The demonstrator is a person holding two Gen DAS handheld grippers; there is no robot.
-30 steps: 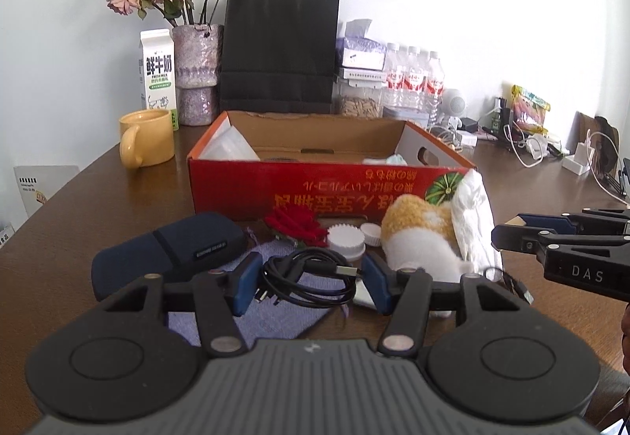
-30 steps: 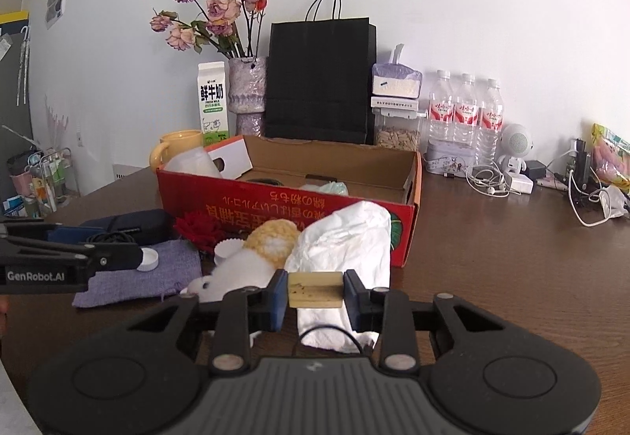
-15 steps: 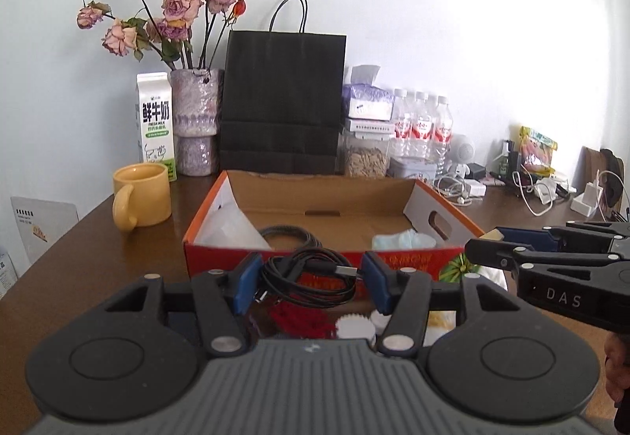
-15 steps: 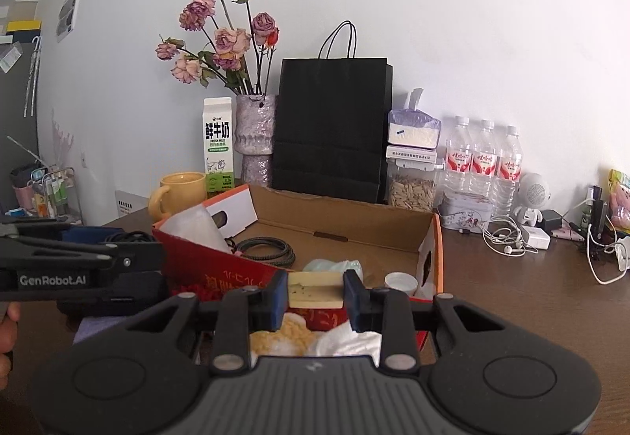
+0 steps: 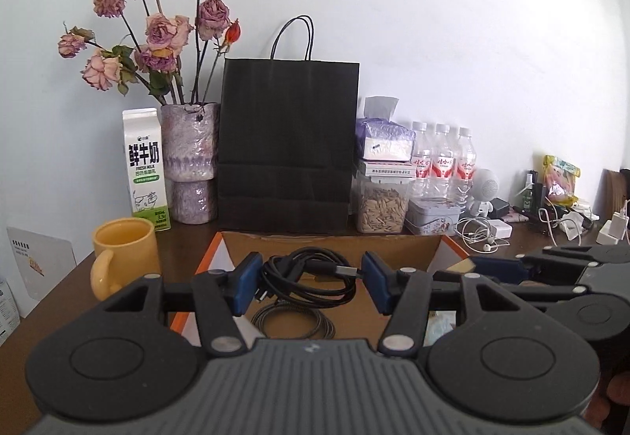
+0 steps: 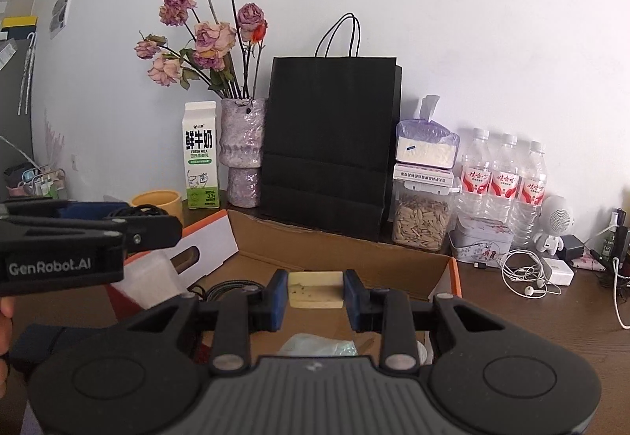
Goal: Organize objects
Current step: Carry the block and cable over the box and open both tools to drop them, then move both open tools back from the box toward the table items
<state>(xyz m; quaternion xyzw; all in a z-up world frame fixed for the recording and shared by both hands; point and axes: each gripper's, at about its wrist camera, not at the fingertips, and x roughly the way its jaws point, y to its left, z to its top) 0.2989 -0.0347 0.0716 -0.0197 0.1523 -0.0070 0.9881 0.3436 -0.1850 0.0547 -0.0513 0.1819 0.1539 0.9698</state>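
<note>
My left gripper is shut on a coiled black USB cable and holds it above the open cardboard box. Another coiled cable lies on the box floor below. My right gripper is shut on a small pale yellow block, also over the box. A light green packet lies in the box under it. Each gripper shows in the other's view: the right one at the right edge, the left one at the left edge.
Behind the box stand a black paper bag, a vase of dried roses, a milk carton, a yellow mug, a jar of seeds and water bottles. Earphones and chargers lie at right.
Both grippers have risen and moved forward from the table's front over the box, each keeping its hold. The plush toy, pouch and rose in front of the box have dropped out of view.
</note>
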